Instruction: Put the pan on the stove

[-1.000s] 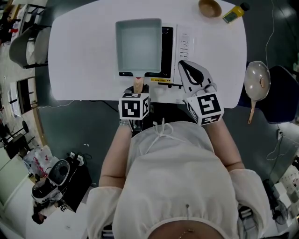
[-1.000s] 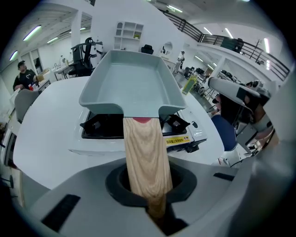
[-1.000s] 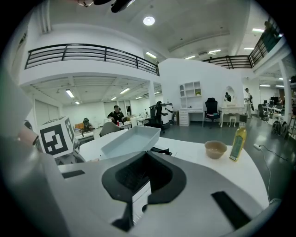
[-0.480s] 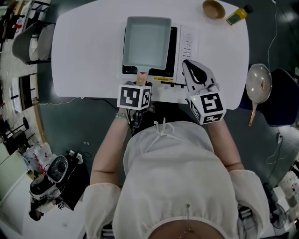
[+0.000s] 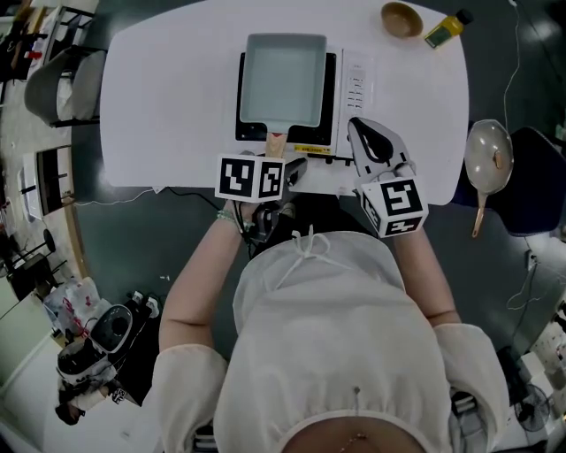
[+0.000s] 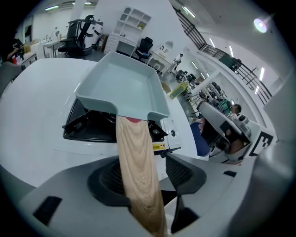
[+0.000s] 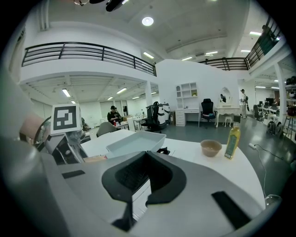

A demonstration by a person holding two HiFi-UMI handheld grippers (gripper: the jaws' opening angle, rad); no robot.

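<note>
**On the stove: pan sits level, left jaws letting go of its handle**

At the table's near edge, the left gripper point(image 6: 145, 173) has its jaws opening. The pan's wooden handle point(image 6: 136, 157) runs between them, lying against the left pad, while the right pad stands clear of it. This gripper's marker cube point(image 5: 252, 177) sits just below the handle's end in the head view.

Beyond those jaws, the pale blue-grey rectangular pan point(image 5: 283, 80) rests on the black portable stove point(image 5: 330, 106), with the handle pointing back toward the person. The pan covers most of the burner top, leaving the black edge showing on the right and along the front. The stove's white control strip lies to the right of that.

The right gripper point(image 5: 358, 128) has its jaws pressed together with nothing between them. It is just right of the stove's front corner, tips pointing away from the person, with its own marker cube point(image 5: 395, 205) nearer the body.

The stove stands on a white table point(image 5: 159, 97). At the far right corner of the table are a small brown bowl point(image 5: 401, 18) and, beside it, a yellow bottle point(image 5: 445, 26) with a dark cap. Off the table's right edge, well apart from the stove, lies a round frying pan point(image 5: 488, 152) with a wooden handle.
</note>
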